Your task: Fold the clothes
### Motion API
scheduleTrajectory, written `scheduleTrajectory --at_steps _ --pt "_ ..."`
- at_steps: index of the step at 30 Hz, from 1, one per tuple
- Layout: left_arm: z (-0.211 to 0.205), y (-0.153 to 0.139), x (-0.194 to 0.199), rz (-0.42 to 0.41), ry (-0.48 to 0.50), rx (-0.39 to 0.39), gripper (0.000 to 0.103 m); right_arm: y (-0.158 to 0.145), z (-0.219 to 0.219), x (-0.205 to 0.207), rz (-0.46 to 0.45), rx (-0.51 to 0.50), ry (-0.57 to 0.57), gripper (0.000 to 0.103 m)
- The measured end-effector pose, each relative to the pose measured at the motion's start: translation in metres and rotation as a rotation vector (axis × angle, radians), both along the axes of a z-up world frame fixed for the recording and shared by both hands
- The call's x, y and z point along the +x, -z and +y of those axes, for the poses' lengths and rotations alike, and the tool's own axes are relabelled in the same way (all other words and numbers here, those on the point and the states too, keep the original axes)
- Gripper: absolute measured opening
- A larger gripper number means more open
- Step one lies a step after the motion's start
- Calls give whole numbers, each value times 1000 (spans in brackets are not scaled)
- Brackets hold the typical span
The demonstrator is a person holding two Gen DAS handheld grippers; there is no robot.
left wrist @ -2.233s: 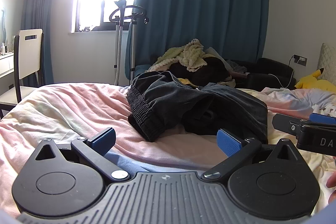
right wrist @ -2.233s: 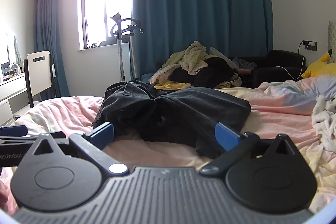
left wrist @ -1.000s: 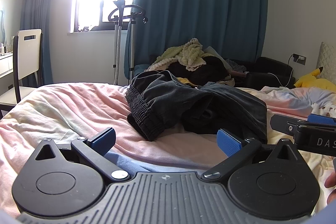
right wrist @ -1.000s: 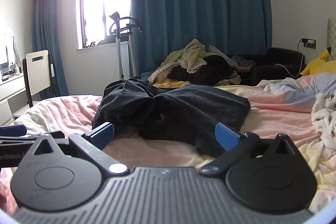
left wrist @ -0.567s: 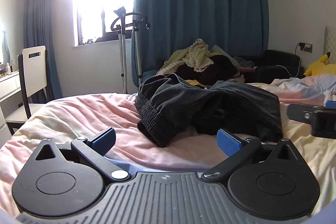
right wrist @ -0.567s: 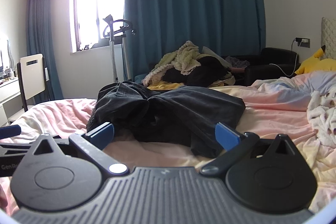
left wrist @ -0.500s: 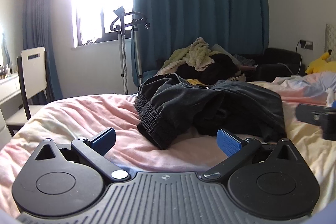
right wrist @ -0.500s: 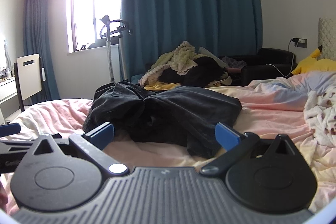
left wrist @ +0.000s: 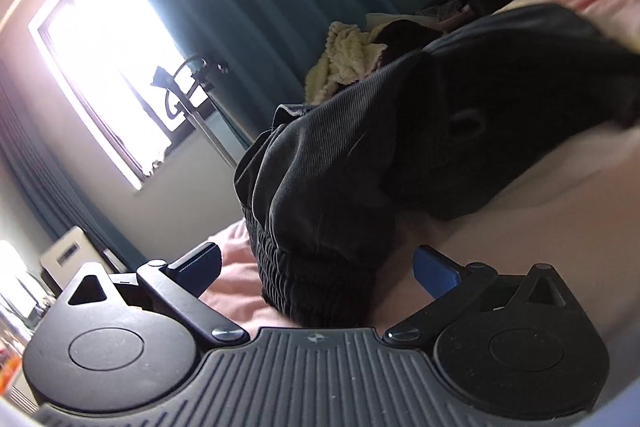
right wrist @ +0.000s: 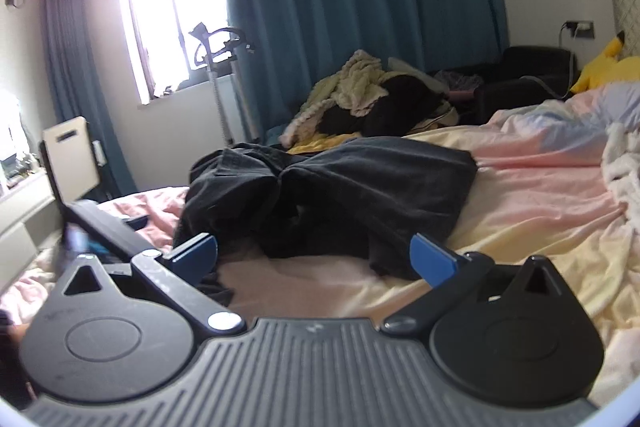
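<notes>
Crumpled dark grey trousers [right wrist: 340, 187] lie on the pink and yellow bed sheet [right wrist: 540, 195]. In the left wrist view the trousers [left wrist: 360, 147] fill the middle, and their ribbed elastic waistband [left wrist: 316, 291] reaches in between the blue pads. My left gripper [left wrist: 318, 267] is open around that waistband and tilted to one side. My right gripper [right wrist: 314, 257] is open just short of the near edge of the trousers, with only sheet between its pads. The left gripper's black body [right wrist: 104, 231] shows blurred at the left of the right wrist view.
A heap of other clothes [right wrist: 360, 99] lies beyond the bed, beside a black armchair [right wrist: 528, 67]. A yellow plush toy [right wrist: 604, 63] and a white fluffy cloth [right wrist: 624, 167] are at the right. A white chair [right wrist: 68, 151] and a steamer stand [right wrist: 220, 67] stand at the left.
My left gripper has gone forward and down to the trousers and rolled sideways; the waistband now sits between its open fingers. The right gripper has edged closer to the trousers.
</notes>
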State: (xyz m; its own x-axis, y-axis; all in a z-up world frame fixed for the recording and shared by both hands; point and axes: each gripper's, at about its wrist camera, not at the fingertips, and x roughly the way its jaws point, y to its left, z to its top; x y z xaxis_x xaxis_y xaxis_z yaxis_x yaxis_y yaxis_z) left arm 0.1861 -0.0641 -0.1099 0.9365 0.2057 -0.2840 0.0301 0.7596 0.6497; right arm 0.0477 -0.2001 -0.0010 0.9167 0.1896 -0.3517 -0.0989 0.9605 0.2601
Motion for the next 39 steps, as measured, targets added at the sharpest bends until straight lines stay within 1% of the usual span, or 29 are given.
scheduleTrajectory --at_steps 2,4,5,6,7,8,10,11,12,14,16,17,18,21,24,28,30,32,33,34,35,38,39 --pt "0 11 19 -9 -44 27 102 5 -3 5 19 -12 -4 103" --pt "-2 16 34 -31 -72 51 100 11 -9 11 49 14 -5 103" --pt "-3 18 41 -43 -81 63 96 15 -12 14 59 34 -12 103" --pt "-3 19 46 -49 -87 69 87 18 -14 17 69 49 -17 103" --pt "-3 18 50 -40 -85 60 78 21 -15 20 76 46 -18 103" --pt "-3 16 51 -38 -87 40 55 25 -15 23 83 36 -15 103" --pt "3 4 48 -83 -131 -22 47 30 -18 29 93 25 -5 103" --pt "8 -5 46 -102 -162 -68 44 32 -20 31 97 27 2 103" --pt "16 -16 44 -125 -201 -122 37 34 -22 33 99 25 14 103" --pt "35 -39 36 -173 -266 -232 32 35 -24 36 96 5 45 103" --pt "53 -63 26 -210 -306 -321 28 36 -25 38 85 -18 68 103" --pt "62 -75 20 -227 -314 -359 26 36 -25 38 79 -30 75 103" --pt "68 -86 14 -241 -313 -379 23 36 -24 38 75 -43 78 103" --pt "78 -123 -7 -288 -281 -398 18 35 -20 36 58 -79 87 103" --pt "90 -155 -29 -305 -259 -438 16 32 -18 32 30 -106 96 103" --pt "108 -173 -66 -343 -241 -424 14 26 -17 25 9 -113 98 103" --pt "126 -174 -82 -333 -248 -422 13 22 -16 19 -5 -115 90 103" --pt "147 -168 -99 -295 -259 -414 13 19 -14 13 -25 -117 75 103" --pt "157 -161 -108 -265 -262 -398 14 18 -12 11 -31 -117 67 103" --pt "166 -151 -112 -225 -263 -382 14 17 -11 9 -33 -116 59 103" --pt "176 -138 -115 -169 -262 -377 13 17 -9 8 -36 -115 48 103" --pt "197 -107 -111 27 -282 -391 14 16 -3 11 -48 -119 18 103" --pt "203 -100 -108 81 -288 -398 15 17 -1 12 -47 -120 9 103"
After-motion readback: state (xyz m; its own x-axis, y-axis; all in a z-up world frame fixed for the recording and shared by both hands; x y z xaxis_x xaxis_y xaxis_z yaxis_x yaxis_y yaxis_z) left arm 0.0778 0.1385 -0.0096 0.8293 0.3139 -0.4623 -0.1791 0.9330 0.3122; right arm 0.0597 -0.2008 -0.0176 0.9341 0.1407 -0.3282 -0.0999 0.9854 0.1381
